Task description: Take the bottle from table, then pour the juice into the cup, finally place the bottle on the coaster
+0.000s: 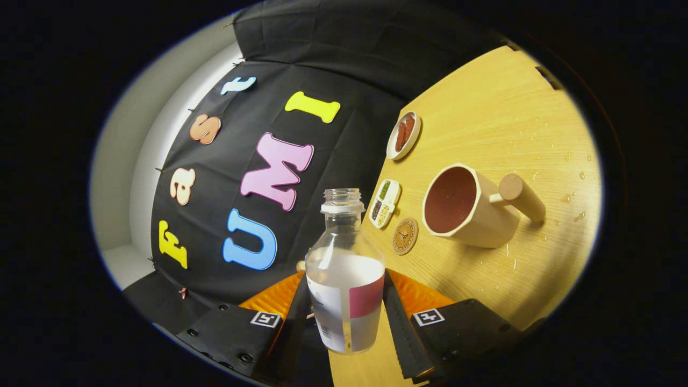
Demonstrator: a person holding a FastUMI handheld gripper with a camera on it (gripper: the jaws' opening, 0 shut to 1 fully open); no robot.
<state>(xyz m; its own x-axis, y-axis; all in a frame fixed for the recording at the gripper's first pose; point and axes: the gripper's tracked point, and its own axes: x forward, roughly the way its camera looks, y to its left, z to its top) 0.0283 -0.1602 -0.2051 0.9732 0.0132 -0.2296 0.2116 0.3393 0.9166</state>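
My gripper (346, 306) is shut on a clear, uncapped bottle (344, 269) with a white and pink label; both fingers press its lower body. The view is rolled, so the table stands steeply tilted. The bottle holds a pale liquid in its lower half. Beyond the fingers and to the right stands a cream cup (465, 207) with a dark red inside and a round wooden handle; its mouth faces the bottle. A small round brown coaster (405, 235) lies on the wooden table (500, 118) between the bottle's neck and the cup.
A white divided dish (386, 203) with green and dark fillings lies just past the coaster. Farther off sits a round white bowl (403, 135) with reddish-brown pieces. Water droplets dot the table right of the cup. The booth's black cloth wall rises to the left.
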